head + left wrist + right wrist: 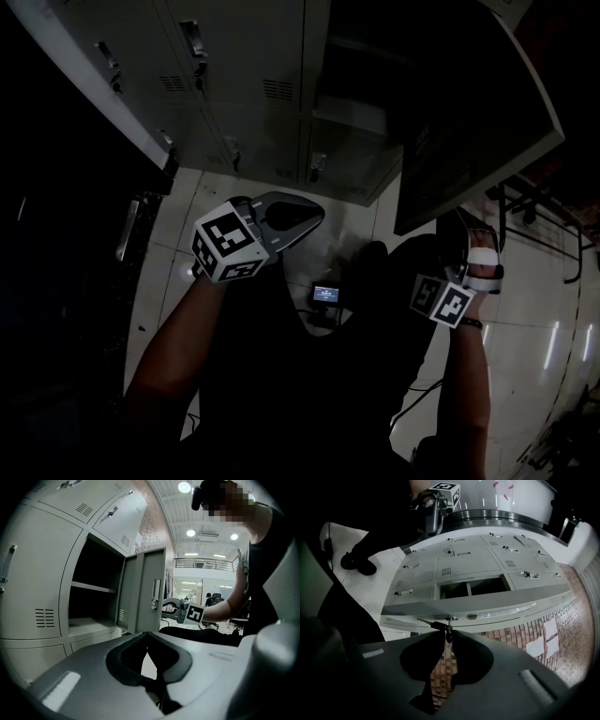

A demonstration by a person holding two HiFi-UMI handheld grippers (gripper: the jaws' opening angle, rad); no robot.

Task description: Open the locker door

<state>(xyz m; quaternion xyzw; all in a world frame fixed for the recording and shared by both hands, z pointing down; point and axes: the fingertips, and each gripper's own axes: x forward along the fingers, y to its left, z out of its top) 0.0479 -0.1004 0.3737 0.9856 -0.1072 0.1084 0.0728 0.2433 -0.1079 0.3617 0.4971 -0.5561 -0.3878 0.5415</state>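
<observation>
The grey locker door (469, 112) stands swung out from its dark open compartment (352, 84). In the left gripper view the door (140, 592) is ajar, with its handle (155, 595) on the outer face. My right gripper (476, 236) sits at the door's free edge, just beside the handle, its jaws a little apart and gripping nothing. In its own view, the right gripper (447, 634) points at the door's edge (487, 603), where keys (433, 624) hang at its tips. My left gripper (314, 211) hangs shut and empty in front of the lockers.
More shut locker doors (244, 56) fill the wall left of the open compartment. A dark cabinet edge (94, 84) juts out at the left. Below me is white tiled floor (187, 225) with a small lit device (326, 294) on it. Dark metal frames (544, 225) stand at the right.
</observation>
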